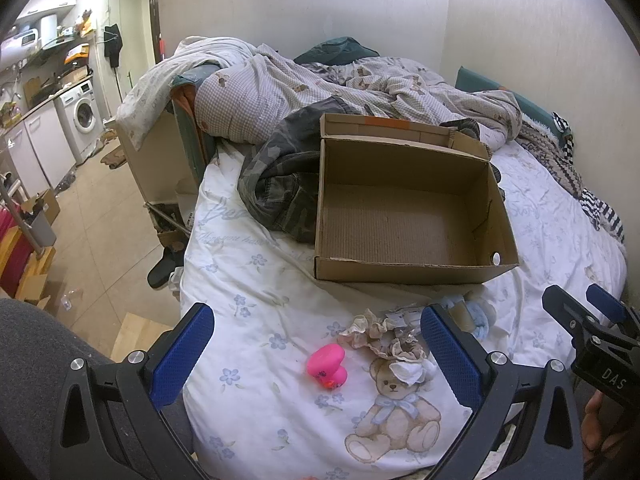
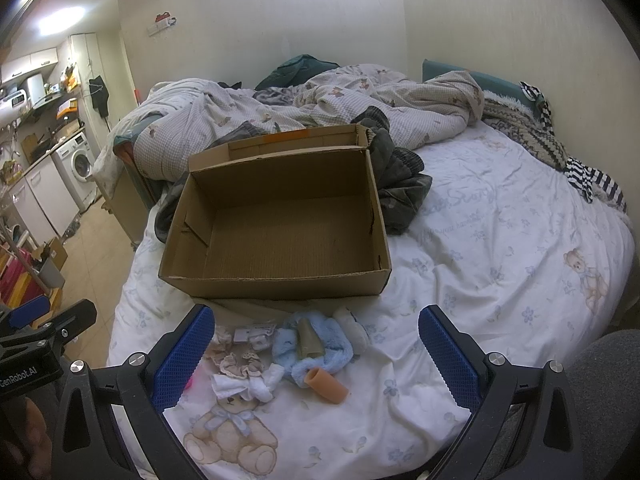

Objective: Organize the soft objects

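An empty cardboard box (image 2: 280,224) sits on the bed (image 2: 500,280); beyond it, rumpled bedding; both the left gripper (image 1: 316,352) and the right gripper (image 2: 316,352) gape wide, holding nothing.

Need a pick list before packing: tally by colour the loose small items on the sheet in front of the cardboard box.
Pink: 1, rubber duck
Light blue: 1, fluffy cloth
White: 1, sock
Beige frilly: 1, scrunchie pile
Tan or olive tubes: 2
Total: 6, none yet in the box.

Pink toy (image 2: 189,381) mostly hidden behind right tool's finger; bedsheet script (image 1: 224,216) – blurred, unreadable
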`<state>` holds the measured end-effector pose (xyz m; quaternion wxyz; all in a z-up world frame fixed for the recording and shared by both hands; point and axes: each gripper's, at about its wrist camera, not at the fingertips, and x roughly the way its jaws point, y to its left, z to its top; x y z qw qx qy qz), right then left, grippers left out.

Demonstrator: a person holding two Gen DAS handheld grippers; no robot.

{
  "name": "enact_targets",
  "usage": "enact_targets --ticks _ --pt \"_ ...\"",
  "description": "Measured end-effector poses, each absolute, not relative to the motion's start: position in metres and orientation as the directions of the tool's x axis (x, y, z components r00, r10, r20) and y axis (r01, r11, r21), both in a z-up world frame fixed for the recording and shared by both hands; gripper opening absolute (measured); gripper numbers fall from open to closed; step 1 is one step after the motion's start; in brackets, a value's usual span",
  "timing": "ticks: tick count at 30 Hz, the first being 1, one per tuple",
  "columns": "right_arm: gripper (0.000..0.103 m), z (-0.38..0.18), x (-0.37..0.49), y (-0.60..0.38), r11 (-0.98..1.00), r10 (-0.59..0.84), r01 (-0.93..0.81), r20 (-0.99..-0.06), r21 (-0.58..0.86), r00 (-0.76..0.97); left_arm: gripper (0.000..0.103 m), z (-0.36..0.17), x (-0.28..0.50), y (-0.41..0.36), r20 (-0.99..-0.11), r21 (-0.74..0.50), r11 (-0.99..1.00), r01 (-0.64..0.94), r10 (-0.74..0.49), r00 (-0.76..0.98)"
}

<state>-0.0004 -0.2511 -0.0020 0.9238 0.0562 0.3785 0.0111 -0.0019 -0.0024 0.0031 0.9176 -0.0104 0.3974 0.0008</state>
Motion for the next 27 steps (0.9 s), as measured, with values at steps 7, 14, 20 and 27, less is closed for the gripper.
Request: enact_targets --ticks 7,14,20,27 --pt "0.103 -0.0015 -0.0003 -0.2514 0.993 0.063 0.022 -0.698 0.112 0.713 0.103 0.0029 -0.0019 -0.0022 -0.73 -0.02 1.0 -0.01 -0.008 0.684" --pt "0.103 -0.0009 -0.0002 -0.2519 0.993 0.062 0.023 -0.698 0.112 0.713 0.103 0.003 -0.0019 -0.0024 -0.731 -0.02 1.0 -0.01 -0.007 0.682" --pt "0.103 -0.0027 0.0002 -0.2507 0.993 0.06 0.027 -0.7 0.113 0.712 0.103 0.0026 -0.0021 -0.0057 -0.733 -0.021 1.0 -0.011 -0.008 0.68" --pt "0.103 -0.0034 0.0 -0.2512 0.993 0.059 0.028 -0.7 0.112 0.712 0.103 0.0004 -0.0028 -0.0086 -0.733 -0.022 1.0 -0.012 -0.009 0.68"
